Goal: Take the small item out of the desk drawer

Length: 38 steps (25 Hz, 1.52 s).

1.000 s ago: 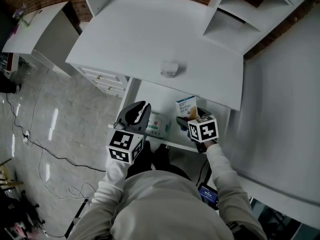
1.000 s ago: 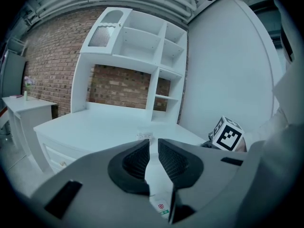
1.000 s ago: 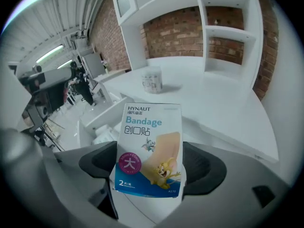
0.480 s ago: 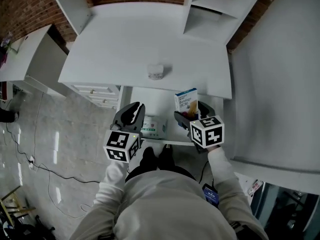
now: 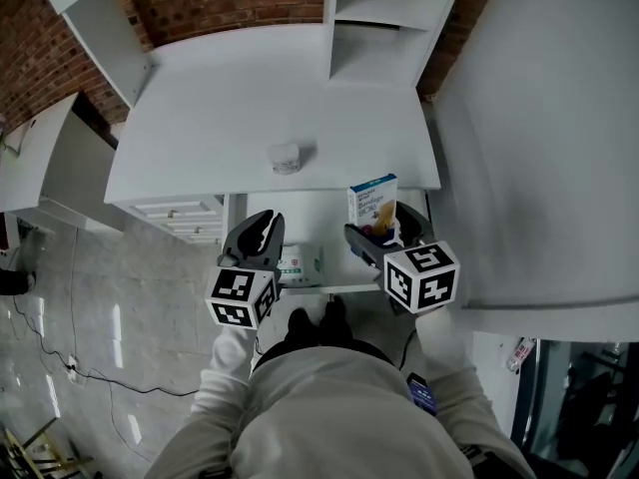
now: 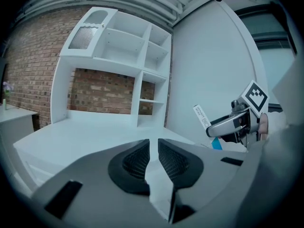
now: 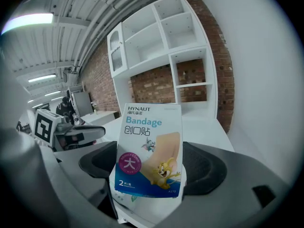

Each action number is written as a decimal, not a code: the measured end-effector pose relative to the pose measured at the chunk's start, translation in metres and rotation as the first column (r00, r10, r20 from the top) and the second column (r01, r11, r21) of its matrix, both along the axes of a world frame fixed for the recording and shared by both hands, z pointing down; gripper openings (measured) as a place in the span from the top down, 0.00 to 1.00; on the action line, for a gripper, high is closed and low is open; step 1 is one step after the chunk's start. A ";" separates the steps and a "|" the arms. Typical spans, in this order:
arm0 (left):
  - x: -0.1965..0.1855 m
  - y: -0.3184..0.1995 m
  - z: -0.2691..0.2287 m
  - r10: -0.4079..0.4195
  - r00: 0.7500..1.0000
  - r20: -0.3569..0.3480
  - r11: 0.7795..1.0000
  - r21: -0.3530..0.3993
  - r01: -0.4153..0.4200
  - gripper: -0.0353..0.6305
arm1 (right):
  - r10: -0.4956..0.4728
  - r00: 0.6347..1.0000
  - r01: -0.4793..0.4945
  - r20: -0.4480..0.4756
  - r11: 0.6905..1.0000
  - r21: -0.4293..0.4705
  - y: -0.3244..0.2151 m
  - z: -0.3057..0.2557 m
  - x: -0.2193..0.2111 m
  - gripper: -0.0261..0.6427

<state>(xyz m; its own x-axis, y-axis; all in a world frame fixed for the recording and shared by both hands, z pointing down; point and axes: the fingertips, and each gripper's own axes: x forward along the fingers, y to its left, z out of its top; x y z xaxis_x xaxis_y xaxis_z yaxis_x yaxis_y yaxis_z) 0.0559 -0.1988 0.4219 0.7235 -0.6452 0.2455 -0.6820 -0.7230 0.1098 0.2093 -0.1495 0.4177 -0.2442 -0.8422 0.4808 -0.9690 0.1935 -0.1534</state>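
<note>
The open desk drawer (image 5: 318, 287) shows below the white desk top (image 5: 230, 98). My right gripper (image 5: 380, 228) is shut on a small Bandage box (image 5: 372, 200), white and blue with a cartoon print, held upright over the drawer's right part. In the right gripper view the Bandage box (image 7: 149, 151) fills the space between the pads of my right gripper (image 7: 152, 169). My left gripper (image 5: 264, 222) hovers over the drawer's left side, shut and empty. In its own view the left gripper (image 6: 153, 151) shows only a thin slit between the pads, and the right gripper (image 6: 232, 125) appears at the right with the box (image 6: 202, 116).
A white and green tissue pack (image 5: 300, 263) lies in the drawer between the grippers. A small white round object (image 5: 286, 157) sits on the desk top near its front edge. White shelves (image 5: 374, 18) stand at the back right, a brick wall behind. A smaller drawer unit (image 5: 170, 213) is at the left.
The head view has swung, so the desk sits more squarely in frame. The right gripper keeps hold of the Bandage box, slightly higher over the drawer. The left gripper has barely moved.
</note>
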 end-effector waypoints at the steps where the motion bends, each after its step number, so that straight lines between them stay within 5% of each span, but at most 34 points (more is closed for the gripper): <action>1: 0.002 0.000 -0.001 0.006 1.000 0.000 1.000 0.002 -0.006 0.87 | 0.008 1.000 -0.008 0.000 1.000 0.011 0.002 -0.004 0.002 0.28; 18: 0.017 0.006 -0.013 0.075 0.997 -0.014 0.997 0.027 -0.074 0.87 | 0.108 0.993 -0.113 0.040 0.983 0.144 0.031 -0.054 0.018 0.28; 38: 0.014 -0.002 -0.017 0.072 0.997 -0.015 0.997 0.037 -0.071 0.87 | 0.118 0.991 -0.101 -0.067 0.972 0.213 0.029 -0.070 0.018 0.28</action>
